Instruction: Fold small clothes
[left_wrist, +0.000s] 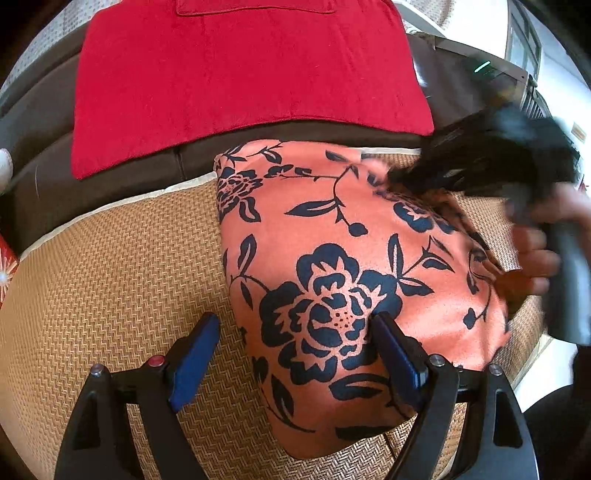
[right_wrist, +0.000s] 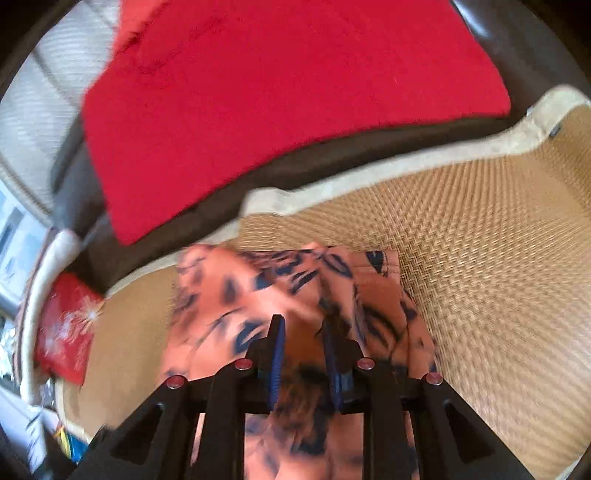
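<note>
Woven straw mat carried an orange flowered garment; right gripper, narrow, probably pinched a fold mid-way; left gripper gaped wide, next needing the near edge.

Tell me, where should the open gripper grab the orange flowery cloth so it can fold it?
Probably the near left edge of the orange flowery cloth. It lies flat on the woven mat, and that edge sits between the open left gripper fingers already. Come in low from the left mat side, sliding one finger under the edge. The right gripper seems to be handling the far side, blurred.
</note>
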